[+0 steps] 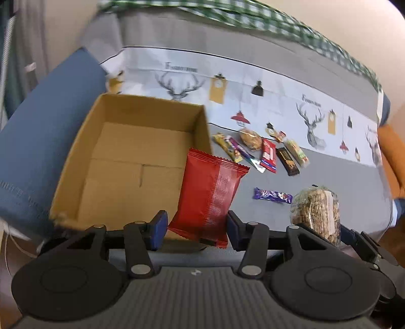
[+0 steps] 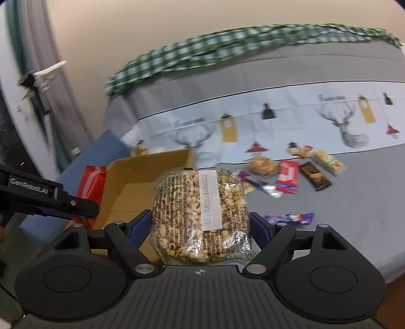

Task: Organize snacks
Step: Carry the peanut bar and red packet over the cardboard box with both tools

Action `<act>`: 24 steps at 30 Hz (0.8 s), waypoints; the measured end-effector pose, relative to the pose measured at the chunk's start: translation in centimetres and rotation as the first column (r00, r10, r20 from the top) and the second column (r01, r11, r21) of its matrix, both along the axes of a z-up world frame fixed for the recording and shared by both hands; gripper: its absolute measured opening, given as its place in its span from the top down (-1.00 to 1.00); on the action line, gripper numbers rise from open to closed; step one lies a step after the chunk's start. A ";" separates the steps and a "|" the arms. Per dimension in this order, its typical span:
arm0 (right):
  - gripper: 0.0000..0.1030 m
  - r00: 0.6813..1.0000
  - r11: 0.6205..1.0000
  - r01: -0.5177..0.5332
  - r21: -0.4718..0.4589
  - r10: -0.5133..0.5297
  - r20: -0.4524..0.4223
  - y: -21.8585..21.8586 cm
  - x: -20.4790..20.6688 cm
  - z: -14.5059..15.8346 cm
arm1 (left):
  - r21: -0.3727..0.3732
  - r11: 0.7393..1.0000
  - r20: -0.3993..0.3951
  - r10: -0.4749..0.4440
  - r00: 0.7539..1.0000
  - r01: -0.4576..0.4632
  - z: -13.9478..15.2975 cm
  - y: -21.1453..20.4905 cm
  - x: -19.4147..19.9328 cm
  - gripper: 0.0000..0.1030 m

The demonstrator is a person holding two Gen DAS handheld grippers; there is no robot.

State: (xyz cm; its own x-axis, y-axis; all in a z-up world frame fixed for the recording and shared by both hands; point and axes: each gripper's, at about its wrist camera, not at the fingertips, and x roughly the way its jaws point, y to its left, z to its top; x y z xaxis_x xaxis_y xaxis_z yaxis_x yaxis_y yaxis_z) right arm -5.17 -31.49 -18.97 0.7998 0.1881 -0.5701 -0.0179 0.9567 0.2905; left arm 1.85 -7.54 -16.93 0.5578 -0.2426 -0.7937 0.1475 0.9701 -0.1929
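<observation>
two tools, each gripping a snack: left tool (image 1: 197, 227) clamps a red packet (image 1: 210, 197) above the cardboard box (image 1: 76, 162); right tool (image 2: 201, 225) clamps a puffed-grain cake (image 2: 200, 212). loose snacks (image 1: 263, 151) lie on a grey bed cover (image 1: 329, 182) with deer-print band (image 1: 278, 93); beige wall (image 2: 152, 20) behind.

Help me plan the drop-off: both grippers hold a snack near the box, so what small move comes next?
Probably carry the left gripper a little further over the empty cardboard box and release: its red packet already hangs over the box's near corner, while the puffed-grain pack sits further off.
</observation>
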 end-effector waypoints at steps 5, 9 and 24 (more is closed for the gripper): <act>-0.59 0.997 0.996 -0.083 -0.020 0.083 0.005 4.0 -0.8 1.7 | -0.042 0.997 0.069 0.074 0.995 -0.071 1.5 3.8 -2.9 -0.06; -0.59 0.988 0.988 -0.136 -0.073 0.141 0.068 6.8 -2.5 3.1 | -0.075 0.992 0.103 0.111 0.988 -0.104 2.3 5.7 -4.6 -0.06; -0.59 0.979 0.969 -0.183 -0.165 0.196 0.065 10.0 -3.4 4.1 | -0.140 0.981 0.122 0.148 0.981 -0.131 2.3 8.7 -5.7 -0.06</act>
State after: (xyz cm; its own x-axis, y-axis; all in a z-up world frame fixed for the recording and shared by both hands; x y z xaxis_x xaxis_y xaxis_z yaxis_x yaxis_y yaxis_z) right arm -8.56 -21.54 -14.88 0.8023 0.2537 -0.5403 -0.2200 0.9671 0.1274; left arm -3.85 1.16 -14.64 0.6904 -0.2520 -0.6782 0.0450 0.9505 -0.3074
